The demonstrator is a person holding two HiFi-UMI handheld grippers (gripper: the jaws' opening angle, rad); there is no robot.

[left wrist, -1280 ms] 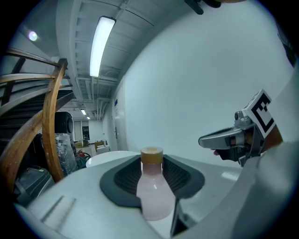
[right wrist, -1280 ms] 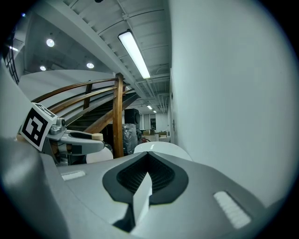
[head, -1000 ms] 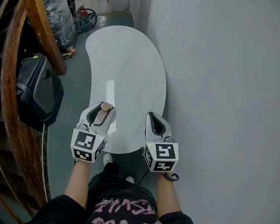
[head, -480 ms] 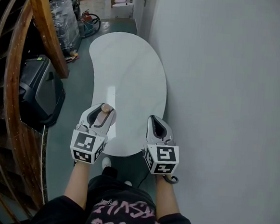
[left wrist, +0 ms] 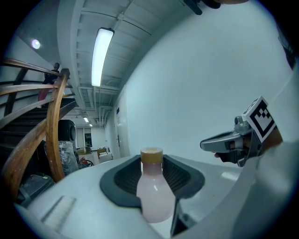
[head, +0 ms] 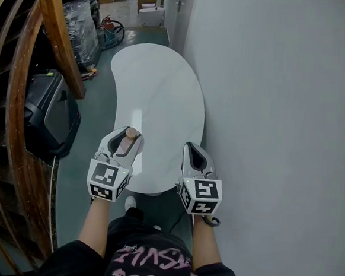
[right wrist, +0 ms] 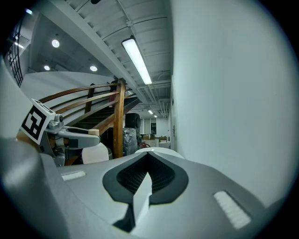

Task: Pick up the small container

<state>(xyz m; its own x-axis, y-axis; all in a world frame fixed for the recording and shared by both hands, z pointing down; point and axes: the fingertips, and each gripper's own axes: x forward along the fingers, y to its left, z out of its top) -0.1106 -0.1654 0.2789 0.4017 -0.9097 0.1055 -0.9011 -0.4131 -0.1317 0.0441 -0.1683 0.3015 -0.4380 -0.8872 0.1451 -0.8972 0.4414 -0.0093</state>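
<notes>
Left gripper view is telling the story: the left gripper (head: 128, 138) is clamping the small container (left wrist: 153, 196), pale pink and tan-topped, upright, with the jaws closed in on its body. In the head view it is sitting over the near end of the white table (head: 159, 86); whether it is clear of the surface is hard to judge. The right gripper (head: 193, 151) is hanging alongside, jaws pressed together, holding nothing. The grasp is looking done, with only the lift away remaining.
</notes>
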